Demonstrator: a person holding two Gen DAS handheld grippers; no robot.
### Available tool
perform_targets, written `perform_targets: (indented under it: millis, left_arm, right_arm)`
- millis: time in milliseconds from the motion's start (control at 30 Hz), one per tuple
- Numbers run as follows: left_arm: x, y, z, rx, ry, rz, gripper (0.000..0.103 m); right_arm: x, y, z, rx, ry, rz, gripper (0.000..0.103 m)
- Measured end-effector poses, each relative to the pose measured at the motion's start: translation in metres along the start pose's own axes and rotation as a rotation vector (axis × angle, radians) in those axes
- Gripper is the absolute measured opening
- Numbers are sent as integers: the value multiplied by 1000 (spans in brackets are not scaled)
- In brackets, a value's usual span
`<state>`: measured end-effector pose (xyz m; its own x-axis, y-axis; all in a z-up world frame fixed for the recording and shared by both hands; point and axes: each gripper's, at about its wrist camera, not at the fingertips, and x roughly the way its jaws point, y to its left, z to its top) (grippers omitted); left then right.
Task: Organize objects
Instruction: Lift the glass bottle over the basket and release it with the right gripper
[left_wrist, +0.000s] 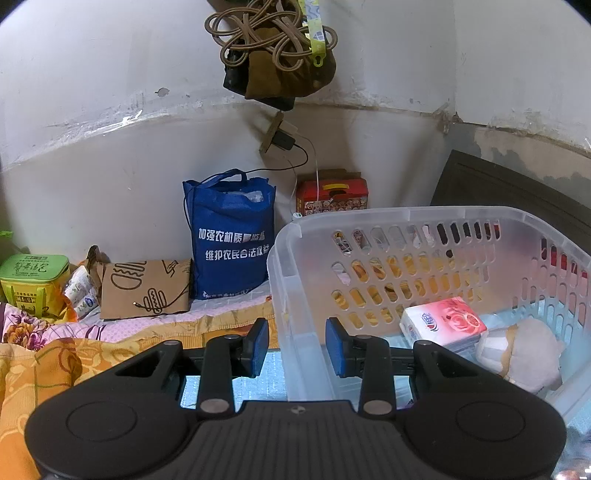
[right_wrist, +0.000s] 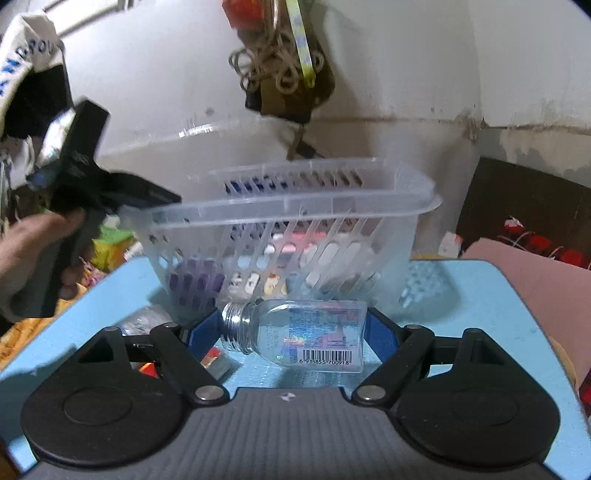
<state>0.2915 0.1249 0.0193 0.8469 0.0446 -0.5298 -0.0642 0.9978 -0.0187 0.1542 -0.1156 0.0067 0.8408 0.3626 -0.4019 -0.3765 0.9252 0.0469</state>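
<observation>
The right claw (right_wrist: 293, 334) is pinching a capless bottle (right_wrist: 295, 334) end to end, so it risks slipping; the left claw (left_wrist: 297, 347), spread, is straddling the basket (left_wrist: 284, 266) wall.

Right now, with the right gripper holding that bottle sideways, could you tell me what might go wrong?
The clear bottle lies crosswise, capless, between wide-spread fingers, so it might pivot or slip. The basket wall stands just ahead; the bottle could knock its rim. The left gripper straddles the basket's corner and might tip it.
</observation>
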Motion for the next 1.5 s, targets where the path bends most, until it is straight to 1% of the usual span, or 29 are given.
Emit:
perform_targets:
  millis: [167,367,400,467,533,633,700,767,867,933,967,1033,1067,1133,1167,1200,1233,1300,1400,1467,1500]
  left_arm:
    - [0,-1,0,0,-2,5,39]
    - [-1,-1,-1,-2,-1,4,39]
    - [-1,-1,-1,-4,0,2,39]
    - [-1,-1,-1,-4,1,1,39]
    - [-1,-1,-1,-2,-1,1,39]
    - [-1,0,0,0,3,-2,39]
    - [-1,0,1,-2,3,0,39]
    - [-1,0,0,-2,2,-1,39]
    - [0,1,0,-6,6,-6,39]
    - [0,0,1,-9,8,-4,39]
    - [0,0,1,-10,8,-3,39]
    - [0,0,1,-9,8,1,39]
    - [0,0,0,-8,8,2,39]
    - [0,0,0,-9,7,4,39]
    - [-1,0,0,-6,5,4,39]
    - [-1,0,0,-6,4,3,39]
    - [-1,1,0,-8,5,0,39]
    - [-1,1,0,-9,5,-5,39]
    - [-1,2,0,-11,6,-9,39]
    - [-1,3,0,-11,6,-10,39]
    - [-1,3,-1,-12,6,-11,39]
  right_arm:
    - [-30,-4,5,-4,-64,9,85]
    - [-61,-13,36,12,-183,16,85]
    - [-64,-14,40,21,-197,18,85]
    - [-67,-15,47,40,-210,52,85]
    - [-67,-12,50,36,-219,59,85]
    - [-71,-6,61,-1,-254,36,85]
    - [-69,-3,74,-18,-276,14,85]
    - [-60,-2,91,-31,-277,10,85]
    - [-31,1,114,-62,-226,28,85]
    - [-11,2,126,-94,-194,9,85]
    - [-4,0,131,-86,-186,13,85]
    - [9,-5,138,-69,-190,50,85]
    - [17,-8,139,-58,-186,60,85]
    - [32,-6,140,-69,-151,83,85]
    - [35,-6,139,-69,-164,81,86]
    - [38,-5,137,-86,-186,74,93]
    - [41,-2,135,-119,-197,52,103]
    - [45,-2,132,-128,-206,5,103]
    - [43,-9,129,-100,-187,31,103]
    - [37,-13,127,-85,-198,14,103]
    - [34,-15,126,-81,-194,20,103]
